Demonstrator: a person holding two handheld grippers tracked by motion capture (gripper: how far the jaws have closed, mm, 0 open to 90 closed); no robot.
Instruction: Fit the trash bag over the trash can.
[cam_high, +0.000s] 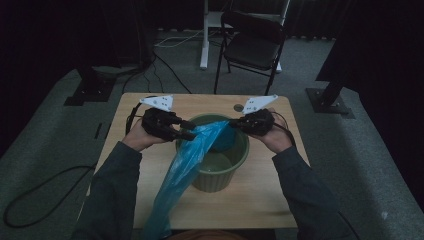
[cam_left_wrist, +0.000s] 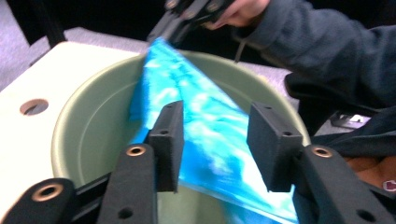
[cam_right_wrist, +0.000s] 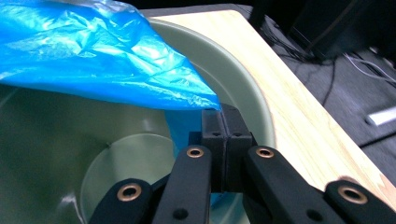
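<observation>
Translucent blue plastic bag (cam_high: 187, 162) is draped across the rim of a round pale-green plastic bin (cam_high: 220, 177) on the light wooden table (cam_high: 260, 200), its tail trailing toward the near edge. Right gripper (cam_right_wrist: 223, 122) is pressed together, pinching the bag's corner over the bin. Left gripper (cam_left_wrist: 217, 142) is spread, the bag lying between its pads unpressed

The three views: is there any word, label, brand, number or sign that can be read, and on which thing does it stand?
None can be read.
The blue plastic bag, the green bucket and the table carry no print.
A small pale patch at the lower right edge of the left gripper view is too blurred to read.
</observation>
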